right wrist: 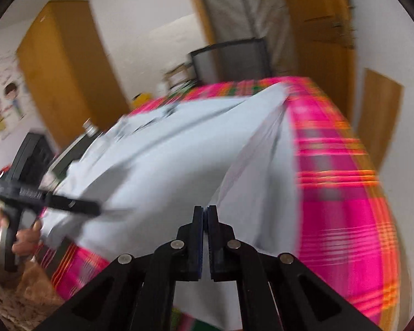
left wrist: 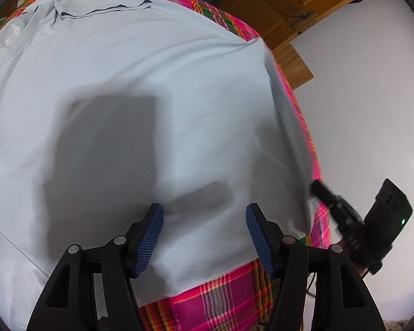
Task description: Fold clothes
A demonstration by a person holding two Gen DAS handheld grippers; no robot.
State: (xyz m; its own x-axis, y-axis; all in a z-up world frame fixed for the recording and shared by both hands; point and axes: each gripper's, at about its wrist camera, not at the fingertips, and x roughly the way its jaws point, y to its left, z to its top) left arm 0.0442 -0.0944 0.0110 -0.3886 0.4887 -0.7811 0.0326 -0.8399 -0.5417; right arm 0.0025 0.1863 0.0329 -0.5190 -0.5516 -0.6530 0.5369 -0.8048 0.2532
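A pale blue-grey garment (left wrist: 157,63) lies spread over a table with a pink plaid cloth (left wrist: 223,298); its collar is at the far left. My left gripper (left wrist: 205,237) hovers open just above the garment's near hem, with nothing between its blue pads (left wrist: 151,237). My right gripper (right wrist: 205,215) is shut, and a ridge of the garment (right wrist: 234,171) runs up into its closed pads. The left wrist view shows the right gripper (left wrist: 317,189) at the garment's right corner by the table edge. The right wrist view is blurred.
A wooden wardrobe (right wrist: 66,66) and wooden door (left wrist: 287,2) stand behind the table, and a black chair (right wrist: 231,60) is at its far end. The plaid cloth (right wrist: 345,193) hangs over the table's edges. A hand (right wrist: 24,237) holds the left gripper's handle.
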